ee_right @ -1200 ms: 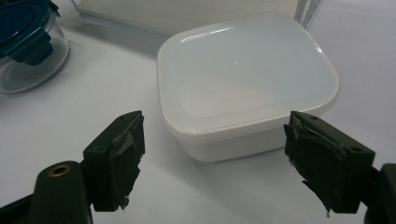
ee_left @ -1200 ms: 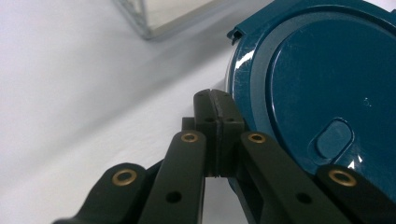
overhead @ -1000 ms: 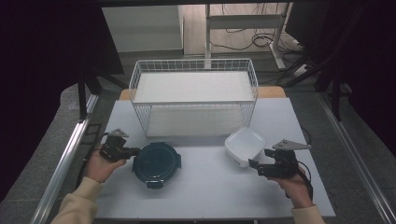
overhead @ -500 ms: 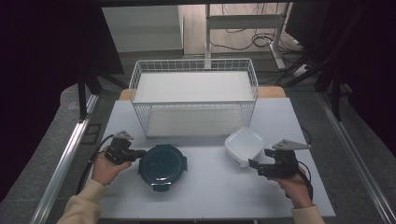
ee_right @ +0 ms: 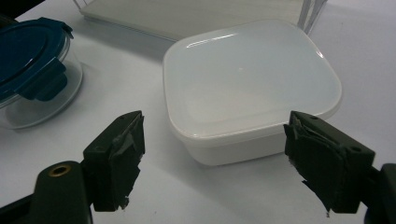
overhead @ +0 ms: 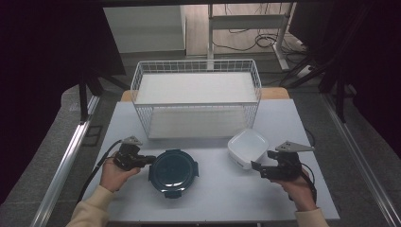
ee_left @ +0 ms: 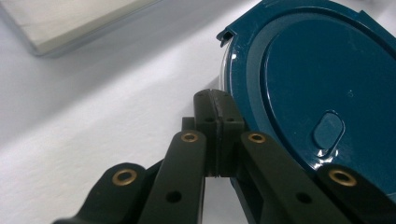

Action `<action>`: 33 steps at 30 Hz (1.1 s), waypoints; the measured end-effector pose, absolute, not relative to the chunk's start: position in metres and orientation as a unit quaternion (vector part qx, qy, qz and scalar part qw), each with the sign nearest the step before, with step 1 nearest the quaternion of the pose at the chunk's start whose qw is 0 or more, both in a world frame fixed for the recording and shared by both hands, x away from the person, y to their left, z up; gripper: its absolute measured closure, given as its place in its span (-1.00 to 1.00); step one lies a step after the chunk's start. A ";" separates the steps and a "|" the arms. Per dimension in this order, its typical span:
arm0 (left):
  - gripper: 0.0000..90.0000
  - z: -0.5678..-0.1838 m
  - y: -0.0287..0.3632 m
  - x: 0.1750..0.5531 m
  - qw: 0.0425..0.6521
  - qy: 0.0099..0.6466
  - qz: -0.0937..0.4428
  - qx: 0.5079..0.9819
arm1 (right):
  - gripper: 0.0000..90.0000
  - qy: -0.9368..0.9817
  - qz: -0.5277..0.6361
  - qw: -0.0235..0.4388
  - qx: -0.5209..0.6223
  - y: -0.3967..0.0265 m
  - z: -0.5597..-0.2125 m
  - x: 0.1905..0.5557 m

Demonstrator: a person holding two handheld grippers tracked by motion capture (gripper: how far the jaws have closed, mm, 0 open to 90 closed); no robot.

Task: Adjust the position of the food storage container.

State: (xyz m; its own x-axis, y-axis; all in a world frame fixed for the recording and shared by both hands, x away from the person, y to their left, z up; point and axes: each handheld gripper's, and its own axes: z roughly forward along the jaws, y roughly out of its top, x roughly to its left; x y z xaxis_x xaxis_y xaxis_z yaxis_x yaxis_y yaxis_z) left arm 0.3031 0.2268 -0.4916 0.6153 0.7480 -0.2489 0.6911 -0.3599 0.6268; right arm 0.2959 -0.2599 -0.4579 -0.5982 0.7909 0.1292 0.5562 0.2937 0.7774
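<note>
Your round blue-lidded container (overhead: 173, 171) sits on the bench (overhead: 217, 198), front left of centre. Your left claw (overhead: 147, 161), clenched empty, touches its left rim. Your right claw (overhead: 255, 166) gapes, released, beside the white square container (overhead: 248, 145). The wire basket (overhead: 196, 100) stands behind both.

Behind the work: a white wire-mesh basket (overhead: 196, 66) on a pale grey rectangular table (overhead: 213, 198).
The basket stands upright at the table's far edge; black cables (overhead: 246, 40) lie on the floor beyond.

blue lid (ee_left: 322, 88) cut off at right edge
</note>
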 end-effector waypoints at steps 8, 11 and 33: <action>1.00 -0.492 0.210 0.298 0.364 0.430 0.029 0.826 | -0.57 0.791 0.415 0.141 0.426 -0.260 -0.457 0.295; 1.00 -0.491 0.205 0.299 0.364 0.426 0.027 0.828 | -0.57 0.792 0.415 0.141 0.425 -0.259 -0.457 0.295; 1.00 -0.491 0.176 0.297 0.379 0.400 0.015 0.834 | -0.56 0.791 0.420 0.146 0.421 -0.255 -0.455 0.294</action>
